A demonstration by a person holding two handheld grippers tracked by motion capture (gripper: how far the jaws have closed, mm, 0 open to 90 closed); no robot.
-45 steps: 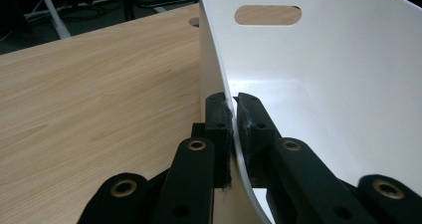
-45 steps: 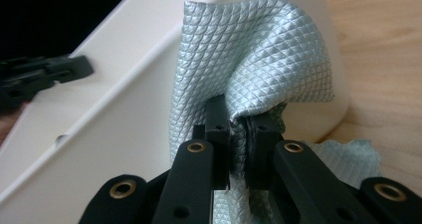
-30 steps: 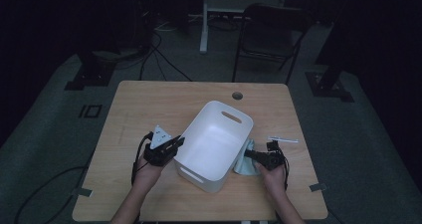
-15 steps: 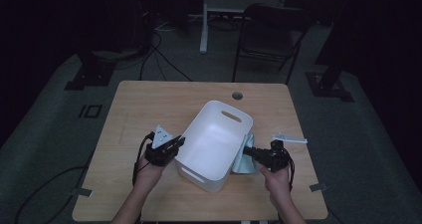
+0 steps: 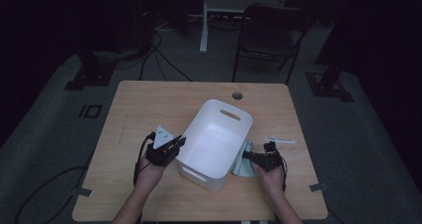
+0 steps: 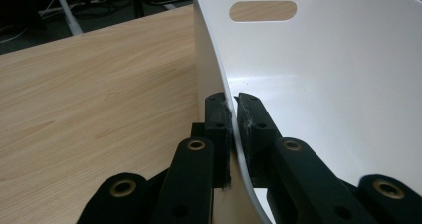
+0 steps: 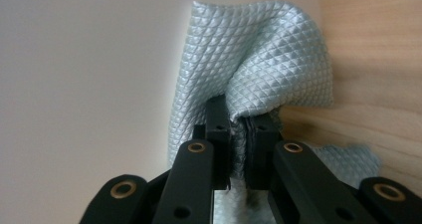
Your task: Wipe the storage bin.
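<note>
Item: left claw (image 6: 233,112). State: clamped narrow on the bin (image 5: 214,142), one jaw outside the white wall, the other inside, rim between the pads. The bin stands on the table (image 5: 149,104) and stretches away from this claw toward the right one; its long axis runs away from me, slanting to the right, with a handle slot (image 6: 263,10) in the far end wall.

Item: right claw (image 7: 242,119). State: closed on the cloth (image 7: 259,59), a fold of pale quilted fabric pinched between the pads. The cloth bunches ahead of these jaws and presses against the bin's outer wall; a loose corner lies on the wood just beside the claw.

Item: white stick-like thing (image 5: 279,141), beyond the right claw, apart from it; too small to identify.

Relation that matters: the bin's open top lies up and over the wall from the right claw, toward my left claw. My judgement: the cloth must clear that rim to go in, and the right claw, already holding it, is the nearer one; the left merely steadies the bin.
</note>
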